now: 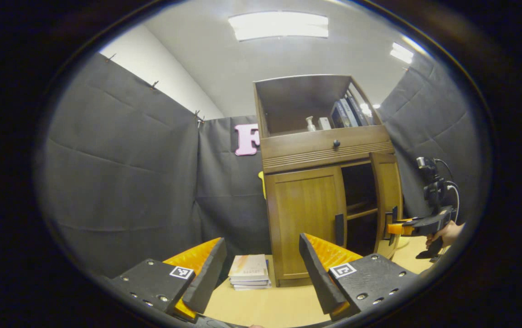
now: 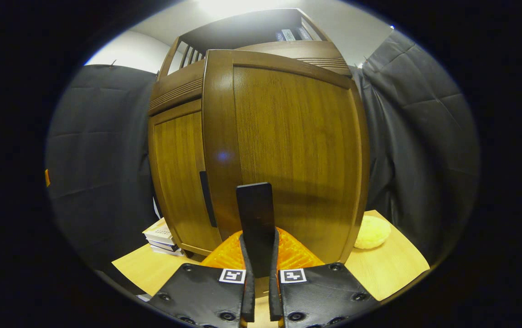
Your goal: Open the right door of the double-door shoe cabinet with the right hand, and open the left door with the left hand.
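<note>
Cabinet point(image 1: 320, 150) stands on table point(image 1: 270, 305), books point(image 1: 249, 272) beside it | right door point(image 2: 288, 150) swung partly open, its handle point(image 2: 255, 218) clamped between both fingers of right gripper point(image 2: 261, 255) | left door point(image 1: 306, 218) closed | left gripper point(image 1: 261, 269) spread wide, grasping nothing, apart from left door.

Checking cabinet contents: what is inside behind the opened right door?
Behind the brown wooden right door, a dark compartment with one wooden shelf shows; anything deeper is lost in shadow.
</note>
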{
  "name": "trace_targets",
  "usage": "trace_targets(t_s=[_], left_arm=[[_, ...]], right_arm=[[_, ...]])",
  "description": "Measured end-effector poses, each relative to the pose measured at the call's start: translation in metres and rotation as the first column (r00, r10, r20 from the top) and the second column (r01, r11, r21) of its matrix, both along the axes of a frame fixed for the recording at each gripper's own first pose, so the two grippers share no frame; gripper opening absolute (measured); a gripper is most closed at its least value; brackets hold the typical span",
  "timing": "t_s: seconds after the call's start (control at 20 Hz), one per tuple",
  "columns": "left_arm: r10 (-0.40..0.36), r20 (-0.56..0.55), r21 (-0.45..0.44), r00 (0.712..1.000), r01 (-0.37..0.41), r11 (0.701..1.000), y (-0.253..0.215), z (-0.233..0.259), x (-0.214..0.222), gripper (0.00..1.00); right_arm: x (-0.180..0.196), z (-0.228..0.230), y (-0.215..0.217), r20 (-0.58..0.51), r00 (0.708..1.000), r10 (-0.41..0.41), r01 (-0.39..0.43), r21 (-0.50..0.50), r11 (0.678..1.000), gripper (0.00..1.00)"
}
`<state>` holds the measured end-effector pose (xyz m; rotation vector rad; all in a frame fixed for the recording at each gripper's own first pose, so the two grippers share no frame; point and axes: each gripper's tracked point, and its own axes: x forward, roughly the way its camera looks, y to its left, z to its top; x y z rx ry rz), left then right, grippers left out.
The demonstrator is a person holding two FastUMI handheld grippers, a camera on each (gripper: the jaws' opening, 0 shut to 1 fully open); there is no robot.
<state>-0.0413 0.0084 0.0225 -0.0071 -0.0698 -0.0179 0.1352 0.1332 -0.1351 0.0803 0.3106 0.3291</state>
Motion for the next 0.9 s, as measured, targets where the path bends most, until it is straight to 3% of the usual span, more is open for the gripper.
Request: trace_targets(t_s=[0.1, 0.35, 0.5, 0.7, 0.9], left_arm=[[-0.023, 0.001, -0.003, 1.000, 0.023, 1.000, -0.010, 0.000, 0.000, 0.94], [-0.081, 0.009, -0.005, 0.997, 0.081, 0.997, -0.037, 0.003, 0.003, 0.94], [-0.109, 0.013, -0.006, 0.994, 0.109, 0.994, -0.052, 0.005, 0.007, 0.94], [-0.139, 0.020, -0.012, 0.990, 0.139, 0.990, -0.070, 0.009, 0.004, 0.94], [-0.170, 0.030, -0.012, 0.985, 0.170, 0.985, -0.086, 0.014, 0.002, 0.94]], right_arm=[[-0.007, 0.001, -0.010, -0.003, 1.000, -0.007, 0.007, -0.004, 1.000, 0.10], [-0.021, 0.004, -0.035, 0.000, 1.000, -0.026, 0.026, -0.015, 1.000, 0.10], [-0.029, 0.003, -0.049, -0.004, 0.999, -0.040, 0.040, -0.017, 0.999, 0.17], [-0.039, 0.007, -0.072, 0.005, 0.997, -0.074, 0.074, -0.035, 0.997, 0.13], [-0.044, 0.008, -0.095, 0.001, 0.996, -0.093, 0.093, -0.044, 0.995, 0.17]])
